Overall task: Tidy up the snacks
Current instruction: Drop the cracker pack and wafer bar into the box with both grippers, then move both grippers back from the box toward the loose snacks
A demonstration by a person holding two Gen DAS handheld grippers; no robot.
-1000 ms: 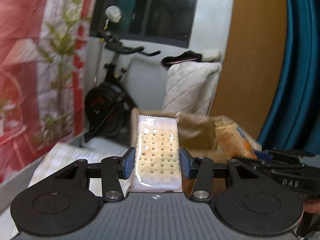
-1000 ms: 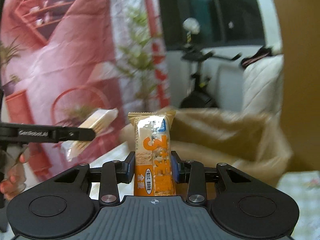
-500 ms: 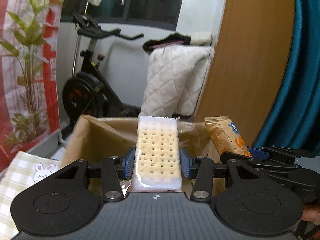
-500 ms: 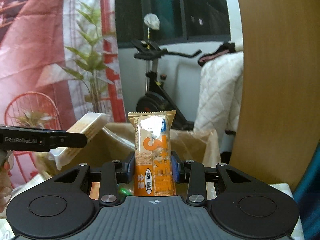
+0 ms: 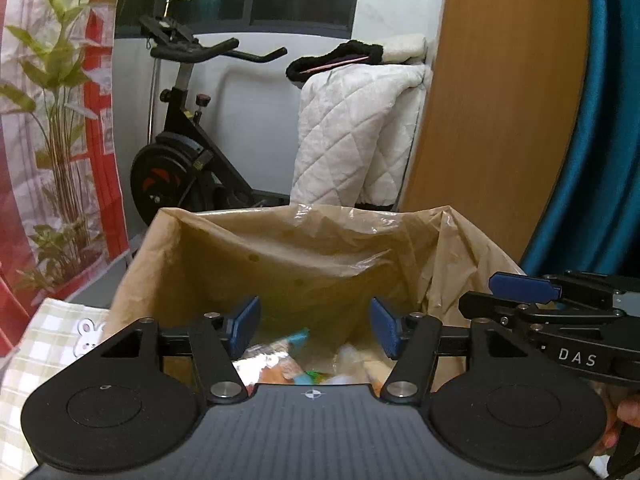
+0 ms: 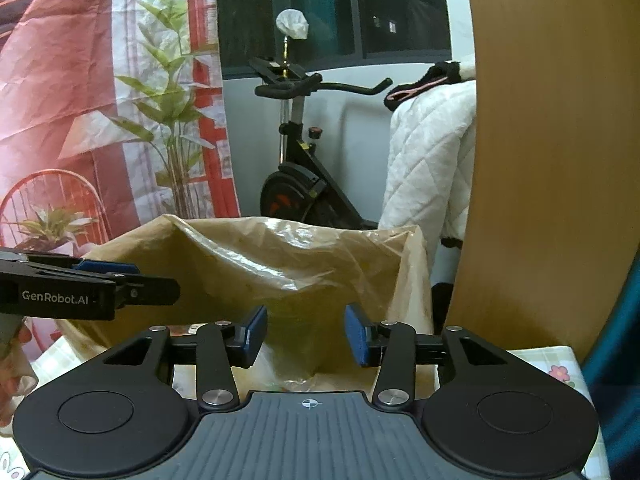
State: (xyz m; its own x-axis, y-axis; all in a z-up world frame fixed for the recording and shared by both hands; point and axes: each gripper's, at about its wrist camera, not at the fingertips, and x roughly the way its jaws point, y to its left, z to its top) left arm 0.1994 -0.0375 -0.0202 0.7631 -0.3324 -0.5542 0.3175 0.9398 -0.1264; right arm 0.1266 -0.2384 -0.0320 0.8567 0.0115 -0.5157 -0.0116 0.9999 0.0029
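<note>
A box lined with a tan plastic bag [image 5: 304,256] stands just ahead of both grippers; it also shows in the right wrist view [image 6: 304,264]. Several wrapped snacks [image 5: 280,364] lie in a heap at its bottom. My left gripper [image 5: 314,328] is open and empty above the box opening. My right gripper [image 6: 306,334] is open and empty above the box's near edge. The right gripper shows at the right of the left wrist view [image 5: 520,300]. The left gripper shows at the left of the right wrist view [image 6: 132,280].
The box sits on a checked tablecloth [image 5: 44,336] with cartoon prints. Behind it stand an exercise bike [image 5: 180,168], a white quilt [image 5: 360,136] and a wooden panel [image 5: 500,100]. A blue curtain [image 5: 600,160] hangs at the right.
Both grippers have opened. The cracker pack has left the left gripper and the orange snack bar has left the right gripper. Both grippers stand closer over the box.
</note>
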